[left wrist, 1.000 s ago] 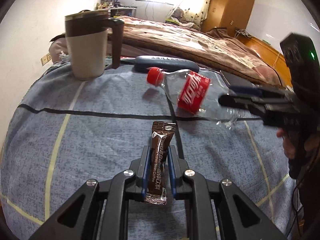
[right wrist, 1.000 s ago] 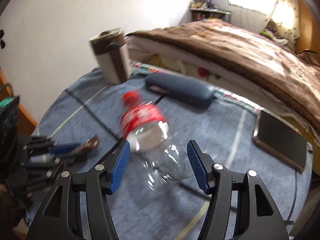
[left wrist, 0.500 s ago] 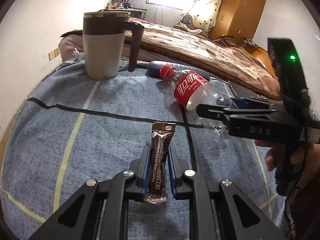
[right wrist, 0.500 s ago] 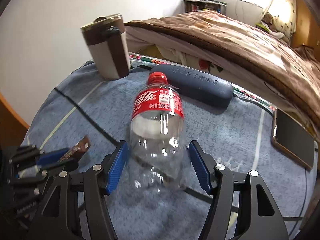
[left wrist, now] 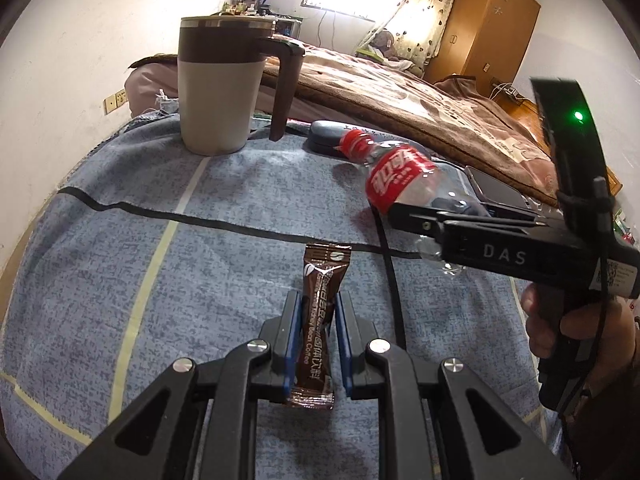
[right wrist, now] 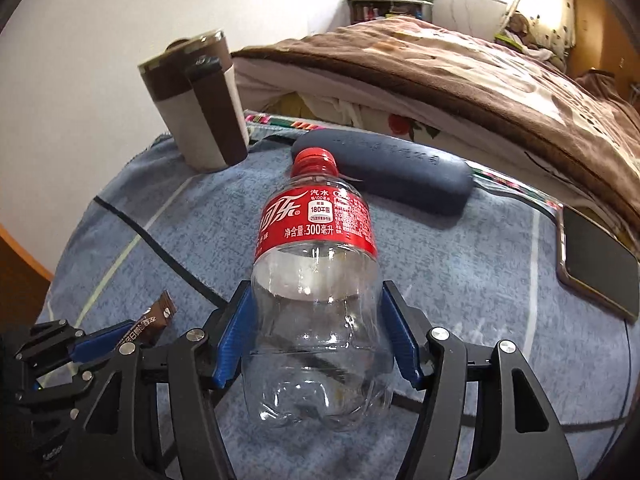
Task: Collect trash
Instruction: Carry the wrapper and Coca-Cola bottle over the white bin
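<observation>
My left gripper (left wrist: 317,312) is shut on a brown coffee sachet (left wrist: 320,312) and holds it upright over the blue cloth (left wrist: 120,240). My right gripper (right wrist: 316,300) is shut on an empty clear plastic bottle (right wrist: 316,280) with a red label and red cap, its blue pads pressed on the bottle's lower body. The bottle (left wrist: 400,178) and right gripper (left wrist: 404,212) also show at the right of the left wrist view. The left gripper (right wrist: 120,330) with the sachet (right wrist: 154,320) shows at the lower left of the right wrist view.
A brown and beige mug (left wrist: 224,88) stands at the back left of the cloth. A dark blue case (right wrist: 384,168) lies behind the bottle. A phone (right wrist: 596,260) lies at the right. A bed with a brown blanket (right wrist: 460,64) is beyond.
The right gripper has closed its pads onto the bottle and steadied it, cap pointing away. The left gripper moved forward toward the mug, still holding the sachet.
</observation>
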`<state>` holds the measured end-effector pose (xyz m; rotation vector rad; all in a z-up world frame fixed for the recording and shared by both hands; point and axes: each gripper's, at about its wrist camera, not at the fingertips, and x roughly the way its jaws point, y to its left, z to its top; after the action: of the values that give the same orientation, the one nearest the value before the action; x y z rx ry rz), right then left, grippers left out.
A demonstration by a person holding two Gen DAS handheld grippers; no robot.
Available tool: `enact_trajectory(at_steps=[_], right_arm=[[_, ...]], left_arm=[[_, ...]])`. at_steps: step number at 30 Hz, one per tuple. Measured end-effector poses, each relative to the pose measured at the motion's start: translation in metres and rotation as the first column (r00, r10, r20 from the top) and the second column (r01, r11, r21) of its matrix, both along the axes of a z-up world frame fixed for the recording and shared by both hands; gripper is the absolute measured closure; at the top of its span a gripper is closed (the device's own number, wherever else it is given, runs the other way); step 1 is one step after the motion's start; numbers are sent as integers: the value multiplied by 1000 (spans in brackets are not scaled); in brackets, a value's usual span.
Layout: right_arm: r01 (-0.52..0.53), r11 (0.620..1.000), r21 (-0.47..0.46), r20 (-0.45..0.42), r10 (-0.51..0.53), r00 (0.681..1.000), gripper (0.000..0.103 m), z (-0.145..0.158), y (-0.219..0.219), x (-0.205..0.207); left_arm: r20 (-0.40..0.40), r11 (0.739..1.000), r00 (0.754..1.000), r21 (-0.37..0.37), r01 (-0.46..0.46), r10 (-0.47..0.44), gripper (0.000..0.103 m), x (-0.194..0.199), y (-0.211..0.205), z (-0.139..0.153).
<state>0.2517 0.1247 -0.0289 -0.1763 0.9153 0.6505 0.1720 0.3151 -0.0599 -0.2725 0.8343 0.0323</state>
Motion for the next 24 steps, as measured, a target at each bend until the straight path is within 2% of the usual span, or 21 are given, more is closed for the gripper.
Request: enact_trajectory(at_steps=[11,24], right_arm=[[81,992,91,-4,-81,997,39,14,-57,-35],[168,978,122,56,-176,983,39,34,-120,-75]], left_arm=[[27,999,999,24,38,-39,85,-14,-31,22],[53,992,992,55,113,-116,85,-34,-95,45]])
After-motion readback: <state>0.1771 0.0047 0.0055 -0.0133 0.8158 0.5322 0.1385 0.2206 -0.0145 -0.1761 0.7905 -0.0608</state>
